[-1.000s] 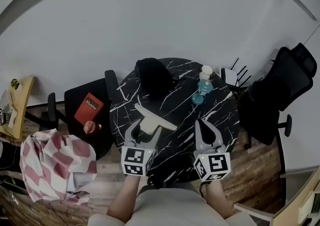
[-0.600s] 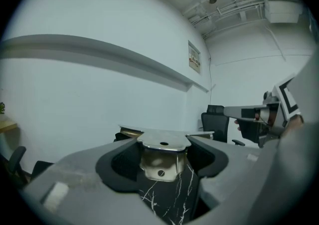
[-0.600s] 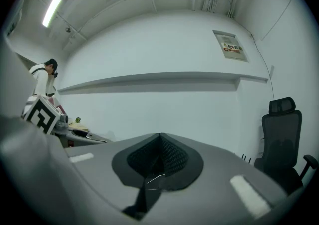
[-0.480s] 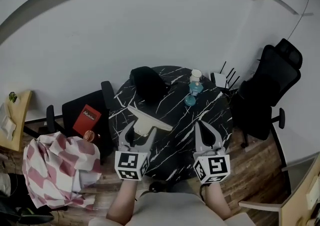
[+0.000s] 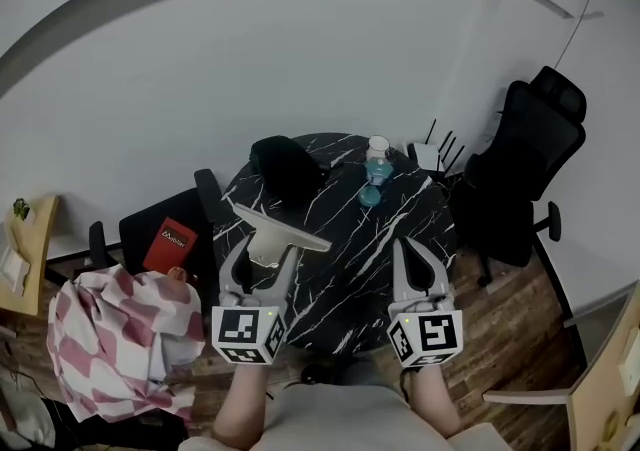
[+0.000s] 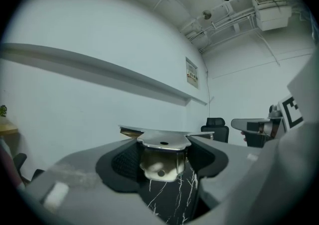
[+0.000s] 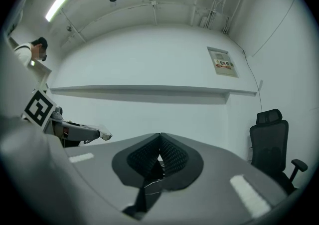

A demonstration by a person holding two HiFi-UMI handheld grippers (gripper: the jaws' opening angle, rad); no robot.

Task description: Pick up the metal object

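Steel-grey metal object looks stiff and slippery; left tool pinches its stem, right tool is pressed together.

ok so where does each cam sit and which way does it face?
Head view: on the person's head, facing steeply down at the black table; both forearms, the left tool and the right tool show.
Left gripper view: on the left tool, facing level toward the wall; its jaws grip the metal object.
Right gripper view: on the right tool, level toward wall and office chair; its jaws are shut, empty.
Shared: head and left gripper views both show the metal object and table.
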